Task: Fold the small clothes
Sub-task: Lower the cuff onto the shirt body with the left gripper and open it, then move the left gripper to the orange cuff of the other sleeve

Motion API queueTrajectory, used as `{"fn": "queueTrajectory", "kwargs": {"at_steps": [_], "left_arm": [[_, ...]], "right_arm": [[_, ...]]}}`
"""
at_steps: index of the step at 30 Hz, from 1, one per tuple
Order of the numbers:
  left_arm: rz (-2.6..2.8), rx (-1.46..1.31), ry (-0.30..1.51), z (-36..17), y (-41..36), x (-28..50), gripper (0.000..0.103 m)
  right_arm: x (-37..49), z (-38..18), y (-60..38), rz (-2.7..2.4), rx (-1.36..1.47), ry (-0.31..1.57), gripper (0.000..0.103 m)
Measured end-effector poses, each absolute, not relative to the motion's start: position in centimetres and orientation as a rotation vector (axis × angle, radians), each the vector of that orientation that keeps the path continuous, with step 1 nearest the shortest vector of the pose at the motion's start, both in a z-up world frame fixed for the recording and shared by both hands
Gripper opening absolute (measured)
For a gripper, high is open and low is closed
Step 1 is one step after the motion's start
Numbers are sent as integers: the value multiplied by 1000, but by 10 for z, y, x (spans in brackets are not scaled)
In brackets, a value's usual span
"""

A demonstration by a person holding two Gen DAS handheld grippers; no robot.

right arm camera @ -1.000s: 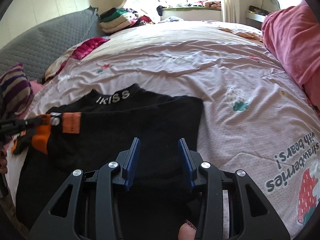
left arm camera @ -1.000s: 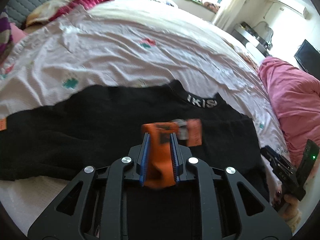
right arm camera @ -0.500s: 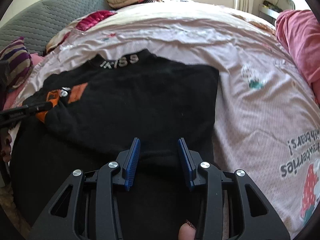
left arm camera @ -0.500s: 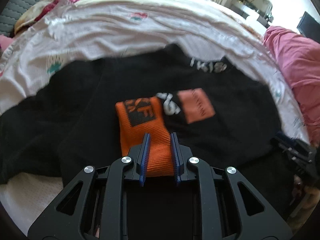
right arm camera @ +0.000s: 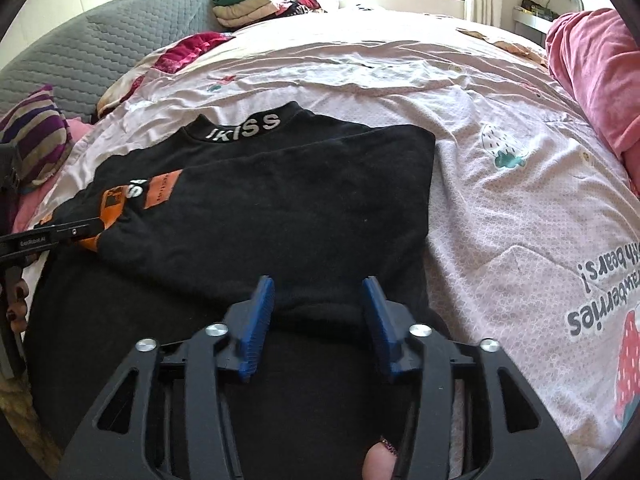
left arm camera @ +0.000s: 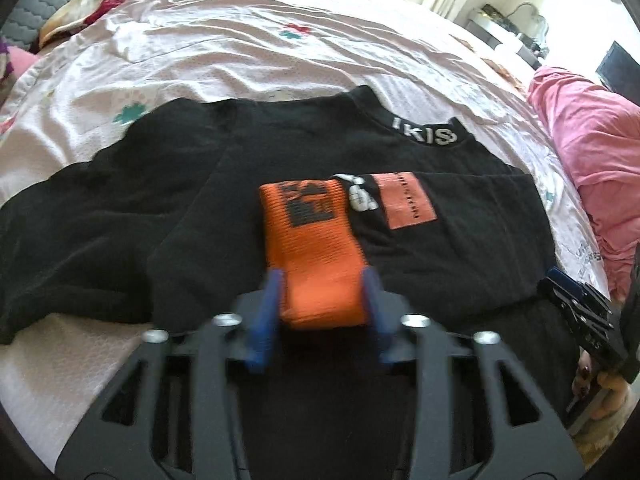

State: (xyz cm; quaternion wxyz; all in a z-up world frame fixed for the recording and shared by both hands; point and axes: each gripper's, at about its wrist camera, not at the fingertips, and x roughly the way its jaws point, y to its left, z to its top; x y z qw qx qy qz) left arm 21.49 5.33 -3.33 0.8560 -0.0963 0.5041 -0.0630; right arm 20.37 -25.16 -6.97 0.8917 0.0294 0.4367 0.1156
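A black sweater (left arm camera: 160, 208) with a white-lettered collar (left arm camera: 424, 136) lies flat on the bed, one sleeve folded across its front. That sleeve ends in an orange cuff (left arm camera: 316, 248). My left gripper (left arm camera: 320, 292) is open, its blue fingers either side of the cuff, which rests on the sweater. My right gripper (right arm camera: 318, 300) is open and empty, low over the sweater's (right arm camera: 280, 208) near hem. The left gripper shows at the left edge of the right wrist view (right arm camera: 60, 234), by the cuff (right arm camera: 110, 212).
A pale printed bedsheet (right arm camera: 500, 200) covers the bed. A pink blanket (right arm camera: 596, 76) lies at the right. A grey quilted headboard (right arm camera: 80, 52), a striped pillow (right arm camera: 32, 136) and stacked clothes (right arm camera: 248, 0) are at the left and back.
My left gripper carried the orange cuff across the sweater, laid it down and opened around it. My right gripper stayed open over the hem.
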Motion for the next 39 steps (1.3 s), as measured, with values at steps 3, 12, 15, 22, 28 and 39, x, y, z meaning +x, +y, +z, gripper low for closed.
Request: {"fn": "queueTrajectory", "kwargs": {"at_steps": [3, 12, 15, 22, 28, 39], "left_arm": [[-136, -213, 1066, -31, 59, 209, 46], [-139, -221, 1039, -17, 69, 195, 56], [-121, -228, 1024, -11, 78, 187, 56], [-79, -232, 961, 7, 101, 171, 86], [-43, -302, 946, 16, 128, 165, 91], [90, -374, 895, 30, 184, 149, 93]], "right_arm": [[198, -72, -245, 203, 42, 897, 53], [193, -56, -228, 200, 68, 913, 67], [190, -45, -221, 208, 76, 892, 75], [185, -19, -193, 261, 83, 824, 87], [188, -1, -168, 308, 95, 787, 93], [193, 20, -120, 393, 66, 752, 96]]}}
